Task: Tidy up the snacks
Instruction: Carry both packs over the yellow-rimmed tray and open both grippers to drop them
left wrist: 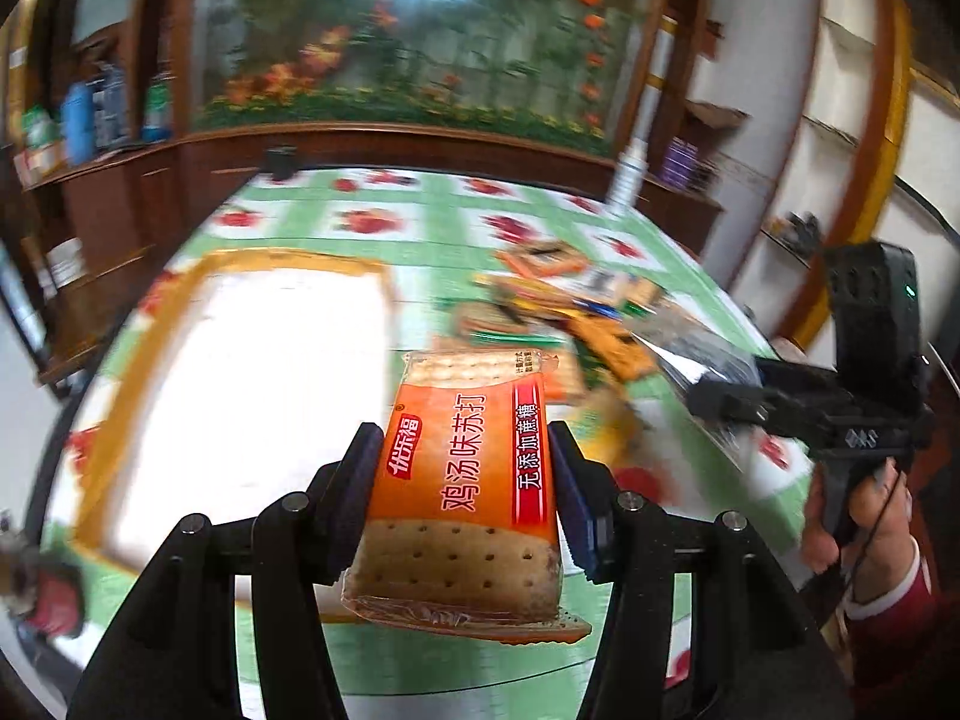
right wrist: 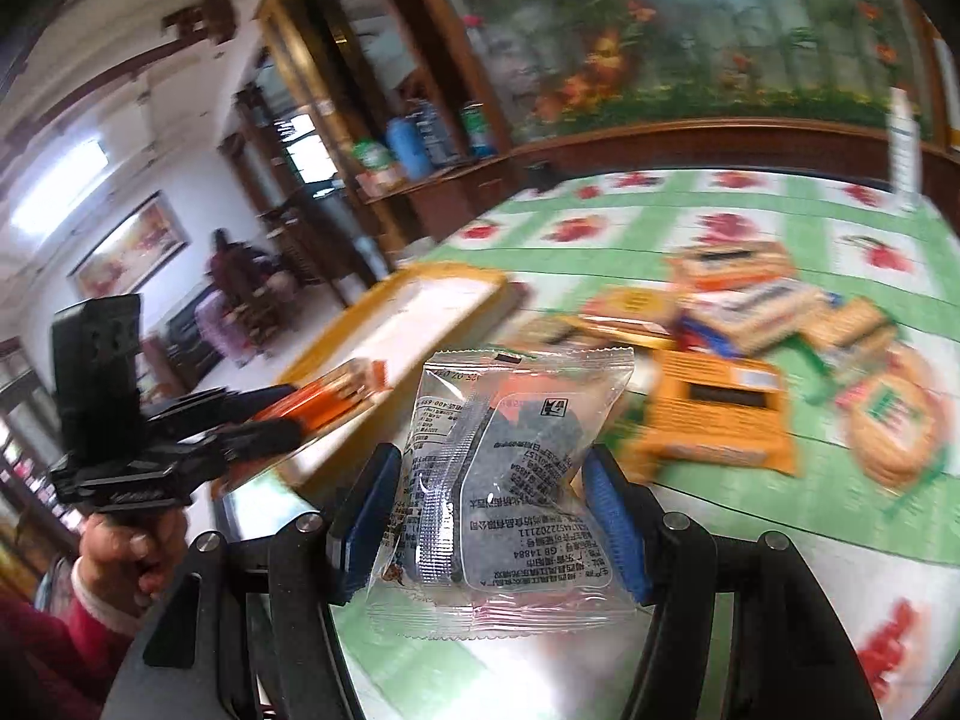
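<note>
Bench [left wrist: 444,228], covered in a green-and-white cloth with red flower squares. At its left: one shallow tray [left wrist: 180,312] with an orange rim and white floor, nothing visible inside, though blur and glare leave this uncertain. In front of the tray's right part: left gripper [left wrist: 465,498], its dark pads pressed on both sides of an orange cracker pack [left wrist: 468,480] with white lettering, held clear above the cloth. Right of centre on the bench: a loose pile of snack packs [right wrist: 750,324], orange, yellow and green wrappers, several overlapping, too smeared to count. Nearer than the pile: right gripper [right wrist: 495,504], blue pads clamped on a clear plastic packet [right wrist: 510,480] with dark contents and printed text, also raised off the bench. Each gripper's handle is held by a hand [left wrist: 852,516] in a red sleeve.
</note>
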Demonstrator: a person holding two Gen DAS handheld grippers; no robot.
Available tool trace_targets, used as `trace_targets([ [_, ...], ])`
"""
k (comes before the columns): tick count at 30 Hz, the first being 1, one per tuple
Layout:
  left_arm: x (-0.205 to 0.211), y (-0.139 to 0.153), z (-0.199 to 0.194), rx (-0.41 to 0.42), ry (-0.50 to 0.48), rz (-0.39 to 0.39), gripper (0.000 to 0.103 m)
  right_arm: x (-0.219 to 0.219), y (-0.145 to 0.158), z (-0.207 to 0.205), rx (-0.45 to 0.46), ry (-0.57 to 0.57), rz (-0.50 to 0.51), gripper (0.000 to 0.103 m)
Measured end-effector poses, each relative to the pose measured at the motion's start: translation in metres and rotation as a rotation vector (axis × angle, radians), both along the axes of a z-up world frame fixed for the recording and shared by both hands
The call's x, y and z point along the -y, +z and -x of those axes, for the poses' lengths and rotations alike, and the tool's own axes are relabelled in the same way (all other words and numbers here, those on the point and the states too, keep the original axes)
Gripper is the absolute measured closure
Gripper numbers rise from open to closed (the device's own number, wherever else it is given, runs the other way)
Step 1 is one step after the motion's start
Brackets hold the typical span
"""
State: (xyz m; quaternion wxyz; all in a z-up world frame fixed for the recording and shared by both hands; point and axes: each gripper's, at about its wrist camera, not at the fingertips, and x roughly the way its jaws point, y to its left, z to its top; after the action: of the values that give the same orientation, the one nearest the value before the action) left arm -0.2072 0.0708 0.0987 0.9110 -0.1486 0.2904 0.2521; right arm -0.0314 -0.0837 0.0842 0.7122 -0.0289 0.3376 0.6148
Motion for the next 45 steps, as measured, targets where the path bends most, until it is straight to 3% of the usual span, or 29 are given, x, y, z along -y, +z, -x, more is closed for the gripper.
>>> trace_targets([
  [8, -0.045, 0.002, 0.038, -0.039, 0.204, -0.029, 0.050, -0.066, 0.004, 0.034, -0.020, 0.148, -0.009, 0.039],
  [15, -0.077, -0.001, 0.045, -0.077, 0.329, -0.081, 0.050, -0.132, 0.007, 0.064, 0.013, 0.232, -0.003, 0.039],
  [19, -0.094, -0.009, 0.046, -0.086, 0.356, -0.064, 0.050, -0.173, 0.002, 0.075, 0.059, 0.244, 0.031, 0.039],
  [30, -0.113, -0.025, 0.042, -0.134, 0.406, -0.059, 0.050, -0.229, -0.021, 0.085, 0.169, 0.220, 0.135, 0.039],
  [45, -0.125, -0.044, 0.038, -0.176, 0.419, -0.033, 0.050, -0.247, -0.042, 0.091, 0.243, 0.214, 0.195, 0.037],
])
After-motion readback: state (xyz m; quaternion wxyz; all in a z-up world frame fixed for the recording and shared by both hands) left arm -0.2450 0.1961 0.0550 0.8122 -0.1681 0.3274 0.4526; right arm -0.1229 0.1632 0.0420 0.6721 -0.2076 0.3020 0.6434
